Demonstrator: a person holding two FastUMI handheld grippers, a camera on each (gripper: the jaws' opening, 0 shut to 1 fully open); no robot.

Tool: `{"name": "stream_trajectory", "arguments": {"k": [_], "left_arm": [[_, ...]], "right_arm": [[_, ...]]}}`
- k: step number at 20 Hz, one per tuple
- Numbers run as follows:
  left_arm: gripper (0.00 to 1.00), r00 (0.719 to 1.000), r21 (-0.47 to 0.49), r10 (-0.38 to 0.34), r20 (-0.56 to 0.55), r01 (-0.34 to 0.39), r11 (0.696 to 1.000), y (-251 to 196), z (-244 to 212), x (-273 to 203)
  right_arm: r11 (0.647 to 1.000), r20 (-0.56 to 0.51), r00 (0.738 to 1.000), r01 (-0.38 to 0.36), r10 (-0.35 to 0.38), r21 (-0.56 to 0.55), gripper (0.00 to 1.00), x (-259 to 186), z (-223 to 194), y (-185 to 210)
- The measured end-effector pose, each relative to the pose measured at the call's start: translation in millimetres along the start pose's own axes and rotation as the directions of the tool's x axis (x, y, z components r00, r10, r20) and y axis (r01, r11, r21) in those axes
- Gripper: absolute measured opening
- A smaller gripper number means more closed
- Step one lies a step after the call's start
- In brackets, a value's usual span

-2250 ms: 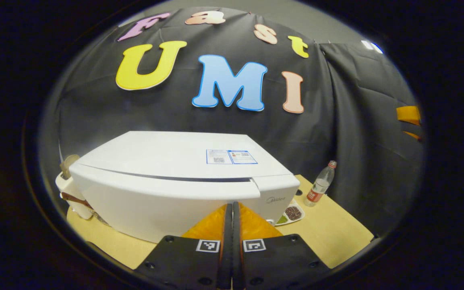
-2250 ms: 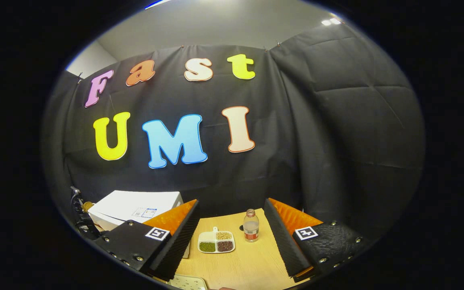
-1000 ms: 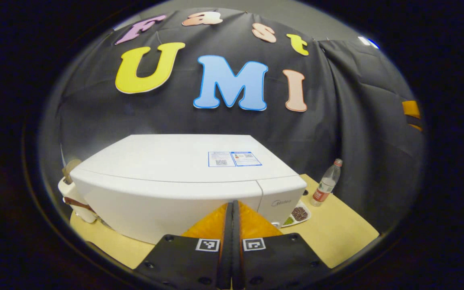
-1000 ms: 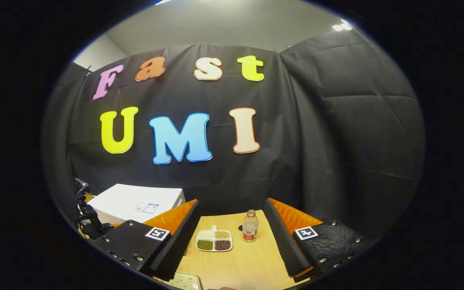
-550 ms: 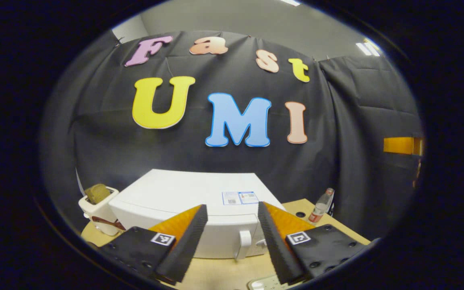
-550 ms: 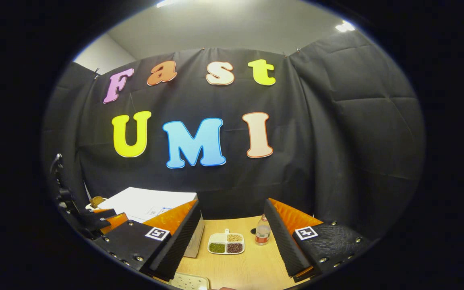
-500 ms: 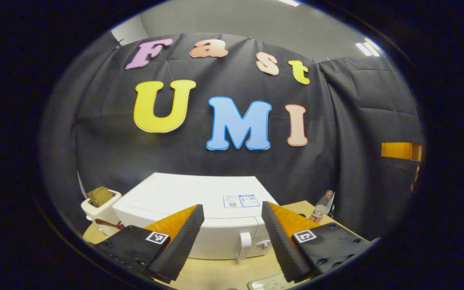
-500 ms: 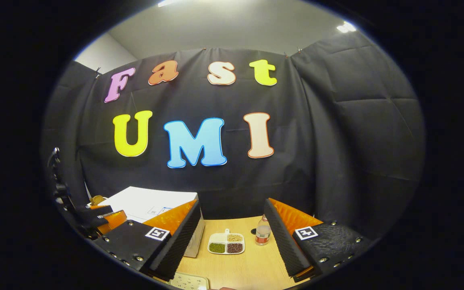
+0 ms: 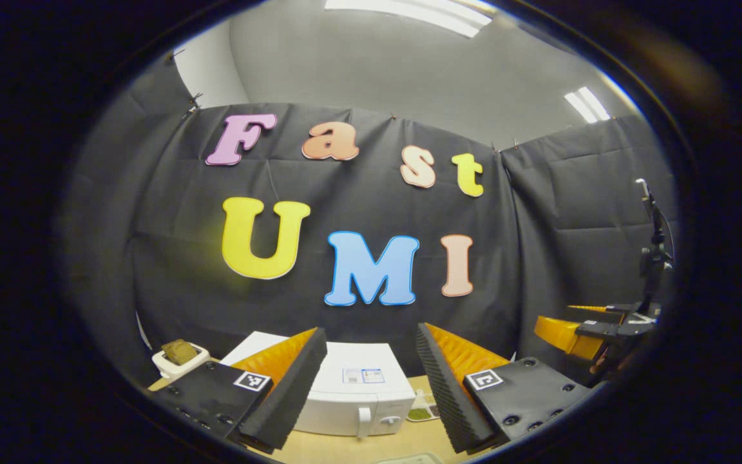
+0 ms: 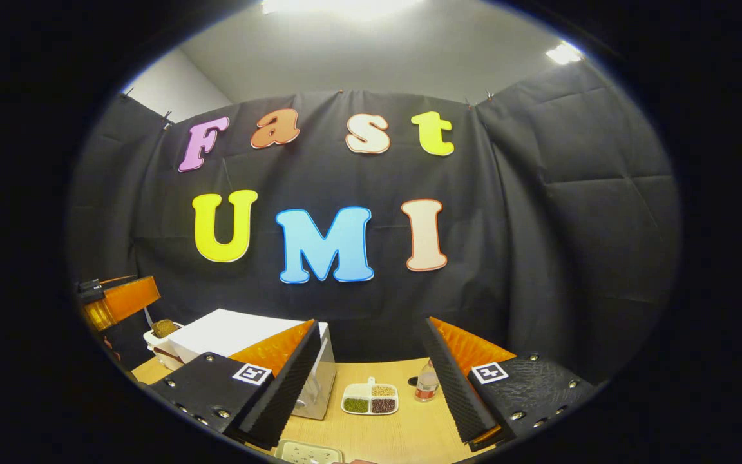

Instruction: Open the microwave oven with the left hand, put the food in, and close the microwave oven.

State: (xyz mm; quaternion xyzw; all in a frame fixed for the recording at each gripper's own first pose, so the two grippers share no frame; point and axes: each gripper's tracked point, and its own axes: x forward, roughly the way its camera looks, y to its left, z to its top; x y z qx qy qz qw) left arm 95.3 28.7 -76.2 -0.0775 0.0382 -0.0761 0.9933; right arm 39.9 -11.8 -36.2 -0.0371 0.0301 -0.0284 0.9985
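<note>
The white microwave oven [image 9: 358, 396] stands on the wooden table with its door shut and its handle [image 9: 363, 422] facing me. My left gripper [image 9: 369, 330] is open and empty, held back from the oven and above it. My right gripper [image 10: 371, 322] is open and empty too, over the table to the right of the microwave oven [image 10: 229, 335]. A white divided dish of grains [image 10: 371, 399] lies on the table right of the oven. The left gripper [image 10: 116, 299] shows at the far left of the right gripper view, and the right gripper [image 9: 577, 328] at the far right of the left gripper view.
A white toaster with bread [image 9: 178, 357] stands left of the oven. A small plastic bottle [image 10: 427, 385] stands behind the dish. A white perforated item [image 10: 306, 452] lies at the near edge of the table [image 10: 409, 432]. Black cloth walls close the back and right.
The oven door, slightly ajar at first, got pressed shut by my shut left gripper. That gripper then opened and pulled well back and upward. The right gripper drew back a little.
</note>
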Motion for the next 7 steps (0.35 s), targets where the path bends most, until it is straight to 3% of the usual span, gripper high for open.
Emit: {"name": "stream_trajectory", "arguments": {"k": [2, 3, 7], "left_arm": [[0.92, 1.0, -0.008, -0.005, -0.002, 0.005, 1.0, -4.0, -0.6, -3.7], [0.98, 1.0, -0.002, -0.008, -0.005, 0.008, 1.0, -5.1, -2.2, -3.2], [0.92, 0.999, 0.012, -0.021, -0.025, 0.022, 1.0, -4.2, -9.4, -3.8]], "right_arm": [[1.0, 0.017, 1.0, -0.008, 0.008, -0.018, 0.97, -3.5, 4.6, 7.6], [1.0, 0.019, 1.0, -0.013, 0.014, -0.017, 0.97, -4.9, 5.4, 12.6], [0.999, -0.01, 0.999, -0.034, 0.034, -0.003, 0.97, -11.6, 2.4, 26.2]]}}
